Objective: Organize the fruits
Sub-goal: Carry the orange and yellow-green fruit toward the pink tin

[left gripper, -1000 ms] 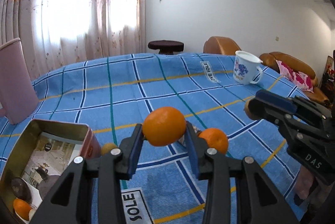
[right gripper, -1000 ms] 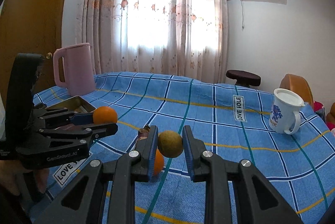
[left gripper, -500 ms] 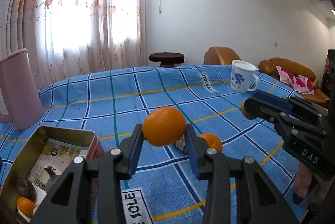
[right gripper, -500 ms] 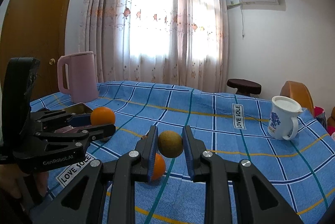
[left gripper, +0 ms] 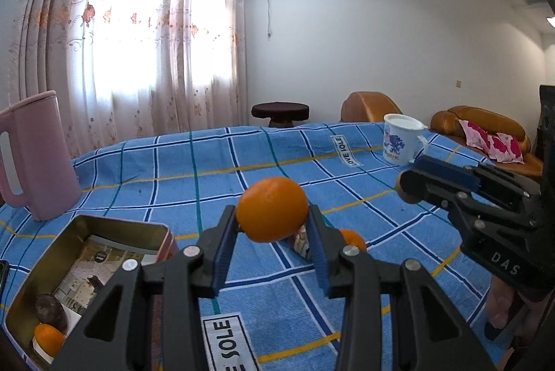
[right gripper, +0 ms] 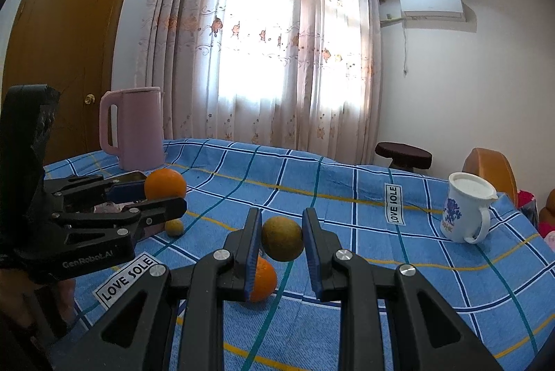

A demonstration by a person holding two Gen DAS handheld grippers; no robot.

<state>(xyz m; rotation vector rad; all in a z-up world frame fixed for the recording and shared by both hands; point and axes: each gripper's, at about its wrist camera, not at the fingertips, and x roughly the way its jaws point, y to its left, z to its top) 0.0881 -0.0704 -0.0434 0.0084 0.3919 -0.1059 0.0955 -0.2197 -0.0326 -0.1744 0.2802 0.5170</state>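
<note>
My left gripper point(left gripper: 272, 215) is shut on an orange point(left gripper: 271, 209) and holds it above the blue checked cloth; it also shows in the right wrist view point(right gripper: 163, 190). My right gripper point(right gripper: 281, 237) is shut on a brown-green round fruit point(right gripper: 281, 238), held above the cloth; it shows at the right of the left wrist view point(left gripper: 407, 187). Another orange point(right gripper: 263, 281) lies on the cloth under the right gripper. A small yellowish fruit point(right gripper: 174, 227) lies further left. An open metal tin point(left gripper: 86, 253) at lower left holds an orange point(left gripper: 48, 338) and a dark fruit point(left gripper: 50, 315).
A pink jug point(right gripper: 133, 128) stands at the cloth's far left. A white mug with a blue print point(right gripper: 466, 213) stands at the far right. A small wrapped item point(left gripper: 301, 241) lies under the held orange. Sofas and a dark stool stand beyond the table.
Both grippers have risen and tilted up with their fruits still held. The tin and the loose fruits have not moved.
</note>
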